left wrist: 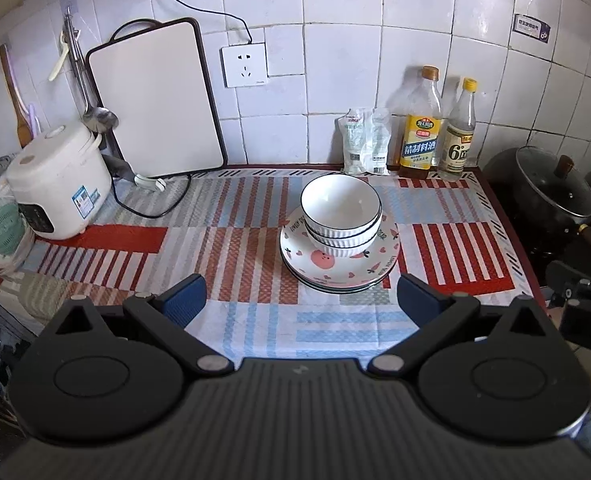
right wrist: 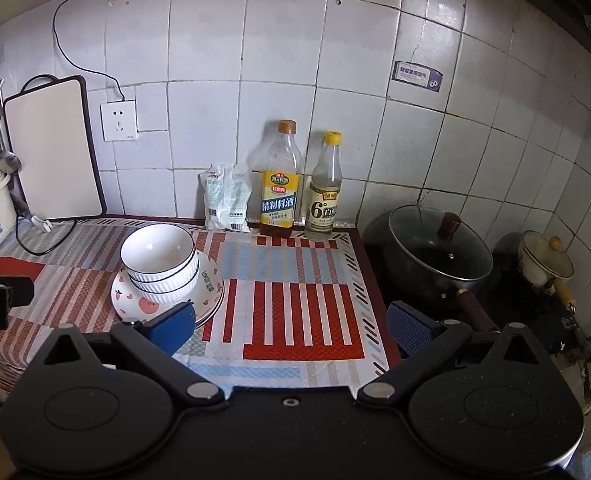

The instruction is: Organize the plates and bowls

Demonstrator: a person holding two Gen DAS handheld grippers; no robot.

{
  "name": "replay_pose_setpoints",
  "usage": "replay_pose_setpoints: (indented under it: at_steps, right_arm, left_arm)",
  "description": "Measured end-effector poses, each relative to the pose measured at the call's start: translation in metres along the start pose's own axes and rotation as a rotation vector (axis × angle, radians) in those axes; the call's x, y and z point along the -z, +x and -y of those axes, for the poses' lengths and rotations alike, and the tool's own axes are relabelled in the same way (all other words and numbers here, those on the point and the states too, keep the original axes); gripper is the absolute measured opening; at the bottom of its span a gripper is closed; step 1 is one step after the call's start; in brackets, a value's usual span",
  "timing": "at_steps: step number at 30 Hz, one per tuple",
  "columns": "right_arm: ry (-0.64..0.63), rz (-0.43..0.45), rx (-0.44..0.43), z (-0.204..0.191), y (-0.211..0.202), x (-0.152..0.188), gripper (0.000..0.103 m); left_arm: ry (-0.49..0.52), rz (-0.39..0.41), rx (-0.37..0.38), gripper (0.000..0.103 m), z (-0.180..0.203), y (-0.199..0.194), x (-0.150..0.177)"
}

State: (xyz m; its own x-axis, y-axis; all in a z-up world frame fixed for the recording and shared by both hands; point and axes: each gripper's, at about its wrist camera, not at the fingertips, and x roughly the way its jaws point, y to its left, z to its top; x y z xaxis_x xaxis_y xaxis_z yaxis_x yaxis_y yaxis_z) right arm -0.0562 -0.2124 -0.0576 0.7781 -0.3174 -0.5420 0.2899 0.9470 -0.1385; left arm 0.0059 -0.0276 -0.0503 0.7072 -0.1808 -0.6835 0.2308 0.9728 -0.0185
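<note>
Our left gripper (left wrist: 301, 300) hangs wide open and empty over the striped mat (left wrist: 231, 216), at six o'clock from the dishes. At nine o'clock sits the rice cooker (left wrist: 61, 188). At the mat's centre two white bowls (left wrist: 341, 214) nest on a stack of peach-print plates (left wrist: 337, 270), so we judge the sorting nearly or wholly done. At one o'clock stand two bottles (left wrist: 419, 128). Our right gripper (right wrist: 291, 330) is spread wide too, holding nothing, with the stack at its ten o'clock.
</note>
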Motion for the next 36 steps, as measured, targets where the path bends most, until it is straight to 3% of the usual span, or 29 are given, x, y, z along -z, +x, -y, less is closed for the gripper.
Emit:
replay_pose_setpoints:
  at_steps: [36]
  right_arm:
    - [0.039,-0.041,0.013,-0.002,0.009,0.003,0.103]
  left_arm:
    - [0.027,-0.016,0.000,0.103,-0.007,0.011,0.001]
